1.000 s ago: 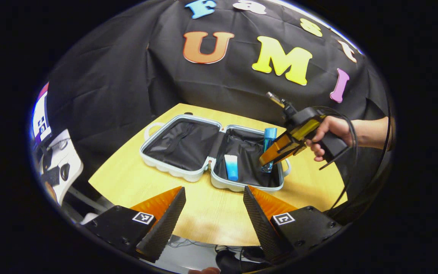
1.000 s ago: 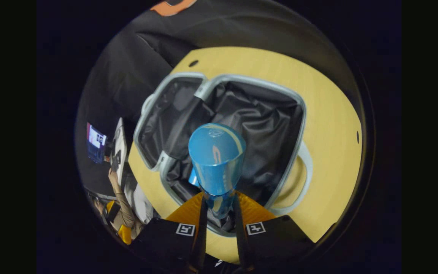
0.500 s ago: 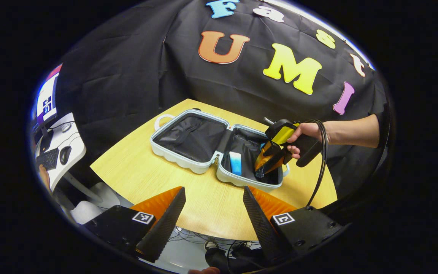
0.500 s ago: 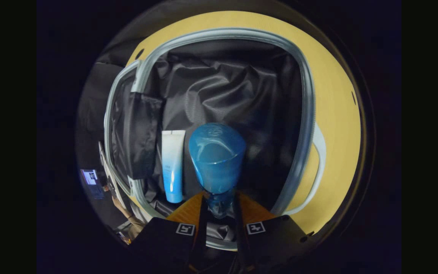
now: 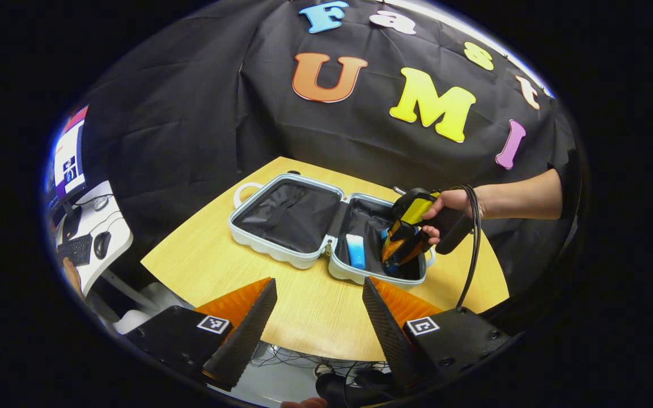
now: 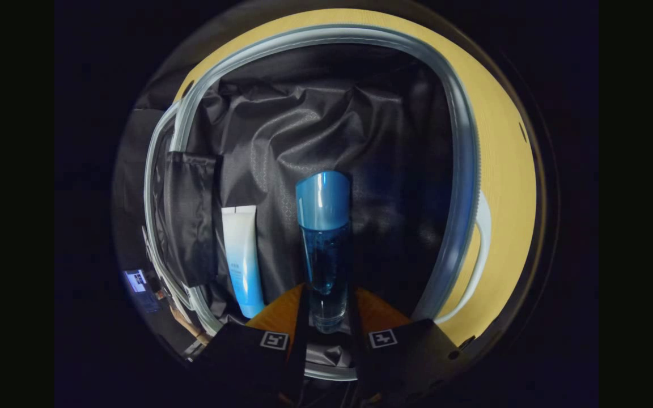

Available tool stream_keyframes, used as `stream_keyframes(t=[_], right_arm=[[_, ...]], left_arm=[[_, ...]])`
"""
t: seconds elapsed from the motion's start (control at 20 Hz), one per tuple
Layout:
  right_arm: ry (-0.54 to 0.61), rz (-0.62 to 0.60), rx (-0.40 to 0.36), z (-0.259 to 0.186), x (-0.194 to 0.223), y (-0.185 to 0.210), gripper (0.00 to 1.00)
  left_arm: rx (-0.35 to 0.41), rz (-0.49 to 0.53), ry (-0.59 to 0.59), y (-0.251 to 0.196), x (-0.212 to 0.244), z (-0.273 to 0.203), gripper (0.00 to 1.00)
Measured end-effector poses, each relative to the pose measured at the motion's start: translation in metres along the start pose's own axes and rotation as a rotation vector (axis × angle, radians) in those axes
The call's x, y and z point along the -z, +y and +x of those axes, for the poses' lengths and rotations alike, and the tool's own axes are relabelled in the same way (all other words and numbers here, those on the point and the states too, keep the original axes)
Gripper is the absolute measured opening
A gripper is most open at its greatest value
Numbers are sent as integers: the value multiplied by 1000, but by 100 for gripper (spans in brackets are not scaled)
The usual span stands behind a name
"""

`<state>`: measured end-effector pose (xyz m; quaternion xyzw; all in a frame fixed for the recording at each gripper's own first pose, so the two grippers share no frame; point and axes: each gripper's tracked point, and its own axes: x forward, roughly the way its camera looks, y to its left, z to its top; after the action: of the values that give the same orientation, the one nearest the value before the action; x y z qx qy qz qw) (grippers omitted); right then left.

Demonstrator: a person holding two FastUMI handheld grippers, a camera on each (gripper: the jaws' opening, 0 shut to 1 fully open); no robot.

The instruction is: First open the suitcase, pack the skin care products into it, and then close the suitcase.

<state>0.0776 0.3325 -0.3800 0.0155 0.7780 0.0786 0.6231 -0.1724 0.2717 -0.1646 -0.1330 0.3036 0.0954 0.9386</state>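
The pale blue suitcase [image 5: 281, 258] lies open on the round wooden table [image 5: 202, 266], both halves lined in black. A white-and-blue tube [image 5: 355, 251] rests in the right half. My right gripper [image 5: 397, 252], held by a hand, dips into that half. In the right gripper view, my right gripper [image 6: 327, 289] is shut on the base of a blue bottle [image 6: 323, 226]. The bottle lies along the lining beside the tube [image 6: 241, 255], inside the suitcase rim [image 6: 462, 170]. My left gripper [image 5: 319, 280] hangs open over the table's near edge, with nothing between its fingers.
A white side desk [image 5: 85, 243] with a keyboard and mouse stands at the left, with a monitor [image 5: 68, 158] above it. The suitcase handle [image 6: 482, 238] sticks out on the right half's outer side. A black cable [image 5: 471, 255] hangs from the right gripper.
My right gripper went down into the right half of the suitcase. The blue bottle tipped from pointing up at the camera to lying flat on the lining. My left gripper stayed open.
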Motion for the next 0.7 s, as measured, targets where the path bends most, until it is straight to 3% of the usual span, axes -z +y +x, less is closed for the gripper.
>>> stream_keyframes(t=[0.2,0.35,0.4,0.5,0.7], right_arm=[[-34,-12,-48,-19,10,2,41],[-86,-40,-96,-49,27,0,60],[-112,-57,-124,-64,36,-2,61],[-205,-99,-177,-95,50,-11,69],[-527,-180,-239,-174,63,-58,70]], left_arm=[[17,18,-23,30,-11,25,97],[73,-9,-18,54,-31,59,97],[77,-2,-7,66,-38,74,97],[72,33,-10,98,-59,109,97],[54,51,68,177,-97,192,97]])
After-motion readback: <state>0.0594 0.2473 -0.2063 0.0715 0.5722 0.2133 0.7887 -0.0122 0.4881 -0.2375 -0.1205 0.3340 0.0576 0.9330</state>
